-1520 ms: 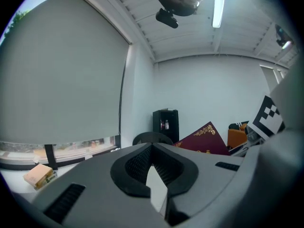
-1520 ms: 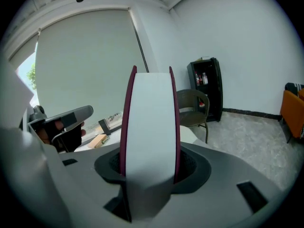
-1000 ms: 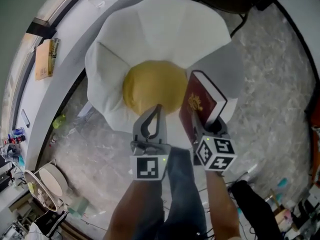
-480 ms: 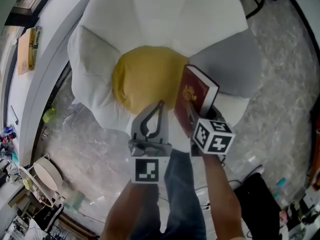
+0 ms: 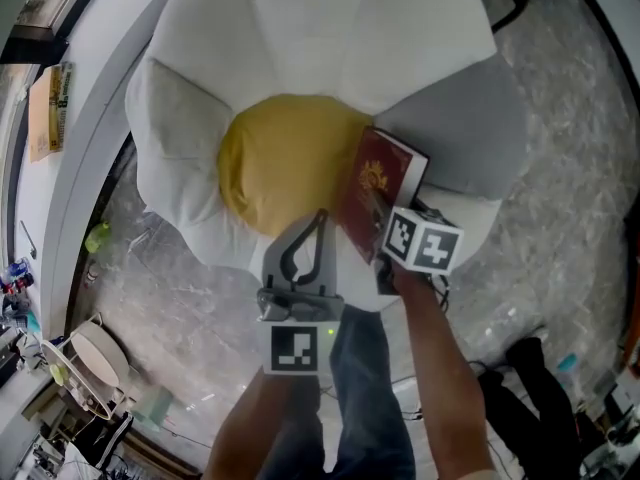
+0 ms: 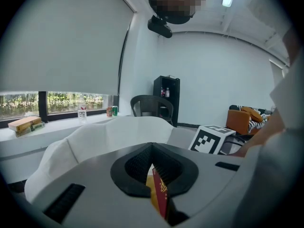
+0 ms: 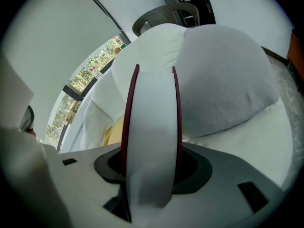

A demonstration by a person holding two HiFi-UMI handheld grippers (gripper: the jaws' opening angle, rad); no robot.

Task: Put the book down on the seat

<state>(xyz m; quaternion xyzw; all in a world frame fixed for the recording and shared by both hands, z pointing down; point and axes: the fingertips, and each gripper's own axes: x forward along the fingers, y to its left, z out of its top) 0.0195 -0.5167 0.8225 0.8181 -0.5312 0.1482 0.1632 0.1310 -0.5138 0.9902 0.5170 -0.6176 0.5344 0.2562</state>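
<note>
White flower-shaped seat (image 5: 300, 58), yellow centre (image 5: 280, 163), 1 grey petal (image 5: 470, 128), seemingly marbled floor (image 5: 560, 218)

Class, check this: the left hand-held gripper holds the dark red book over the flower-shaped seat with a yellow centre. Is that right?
Not quite: the right hand-held gripper holds the dark red book over the flower-shaped seat with a yellow centre. The right gripper view shows its jaws clamped on it.

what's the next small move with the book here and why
Probably tip the book flat onto the yellow centre of the seat: the right gripper grips it tilted on edge over that spot, not yet lying down.
</note>
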